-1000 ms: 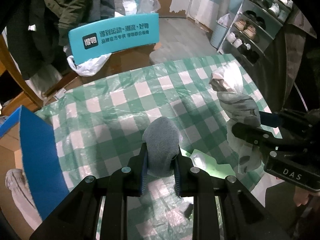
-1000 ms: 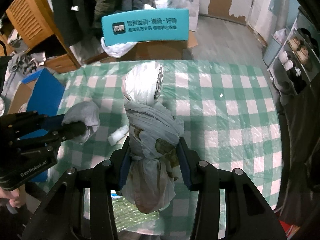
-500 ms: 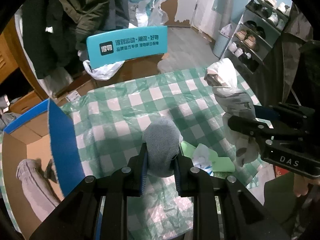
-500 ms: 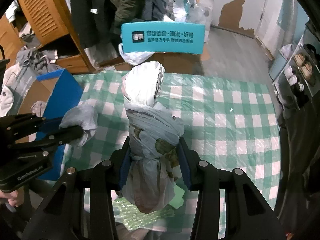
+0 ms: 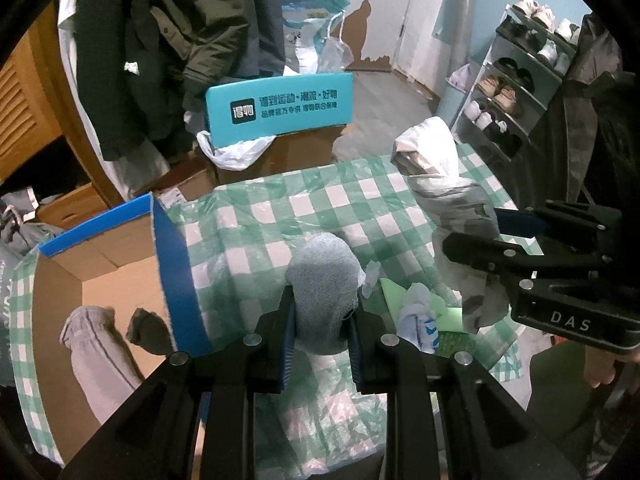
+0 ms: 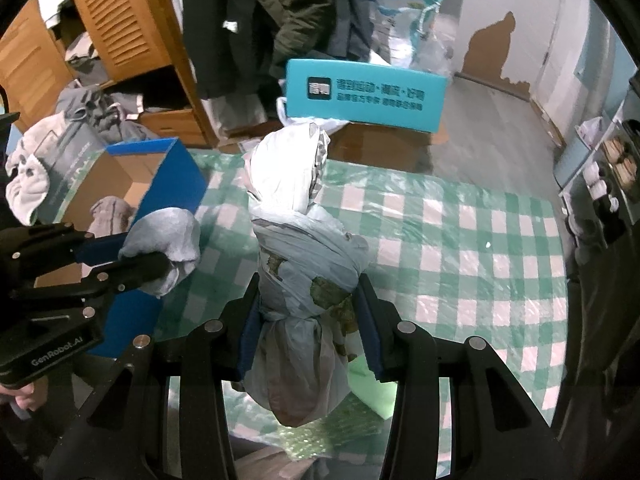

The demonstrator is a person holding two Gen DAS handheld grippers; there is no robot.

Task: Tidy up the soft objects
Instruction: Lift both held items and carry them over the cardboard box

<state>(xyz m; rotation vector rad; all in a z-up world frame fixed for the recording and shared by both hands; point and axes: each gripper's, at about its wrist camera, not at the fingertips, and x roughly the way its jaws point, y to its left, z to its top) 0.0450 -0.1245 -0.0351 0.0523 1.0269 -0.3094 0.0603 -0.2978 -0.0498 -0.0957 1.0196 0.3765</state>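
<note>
My left gripper (image 5: 322,326) is shut on a rolled grey-blue sock (image 5: 323,280), held above the green checked tablecloth (image 5: 304,204) beside an open blue cardboard box (image 5: 176,264). The box holds grey soft items (image 5: 96,356). My right gripper (image 6: 310,332) is shut on a knotted white and pale-blue cloth bundle (image 6: 296,220), held upright above the tablecloth (image 6: 460,248). The bundle also shows in the left wrist view (image 5: 440,176), and the sock in the right wrist view (image 6: 164,244), near the box (image 6: 172,176).
Crumpled wrappers and green packets (image 5: 424,312) lie on the cloth near the front edge. A teal chair back with white print (image 5: 280,108) stands beyond the table. Dark coats (image 5: 168,40) hang behind; a shoe rack (image 5: 520,80) stands at the right.
Both grippers have risen and pulled back from the table with their loads. The blue box and its contents have come into view at the left.
</note>
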